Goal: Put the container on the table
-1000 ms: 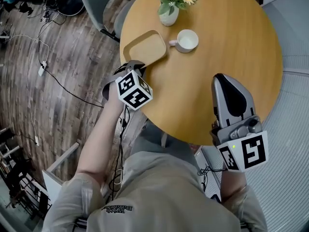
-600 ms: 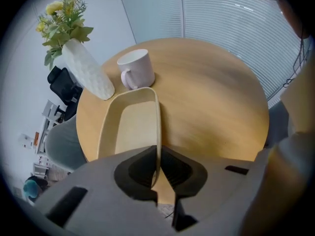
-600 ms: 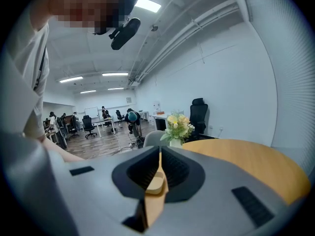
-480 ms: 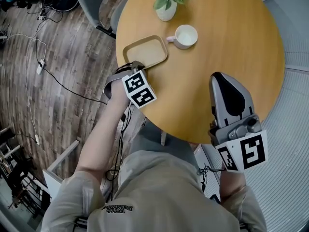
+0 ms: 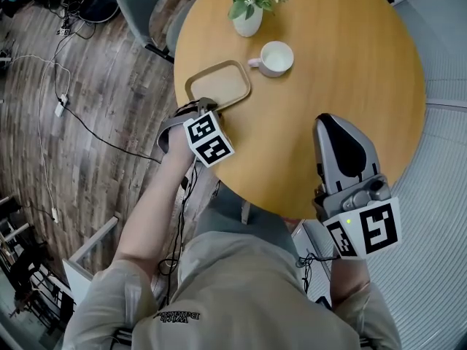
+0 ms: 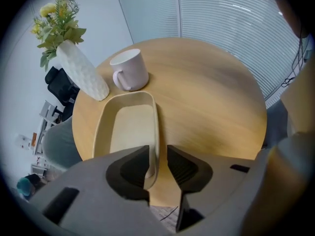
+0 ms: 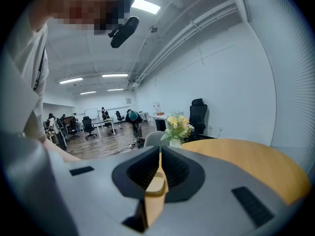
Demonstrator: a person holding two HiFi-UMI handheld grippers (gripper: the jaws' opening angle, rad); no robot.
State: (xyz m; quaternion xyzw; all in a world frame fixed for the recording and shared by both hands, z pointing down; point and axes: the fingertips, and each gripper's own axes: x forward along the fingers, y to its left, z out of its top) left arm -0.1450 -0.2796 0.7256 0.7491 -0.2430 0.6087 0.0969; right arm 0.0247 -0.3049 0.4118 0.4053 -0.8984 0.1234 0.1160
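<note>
— Where is our left gripper (image 6: 157, 154)?
— Its jaws are opening either side of the container's (image 6: 102, 127) near rim. The container lies flat on the table (image 6: 211, 112), by the edge.
— And our right gripper (image 7: 159, 156)?
— Jaws together, over the table's near edge.
— Farther on?
— Mug (image 6: 129, 70), then vase (image 6: 83, 75).

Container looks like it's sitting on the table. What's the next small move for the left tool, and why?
Probably let the left tool finish opening, then lift it straight up. The container lies flat on the table. Its near rim stands between the opening jaws, with the right pad clear of it, so a sideways pull might drag it.
</note>
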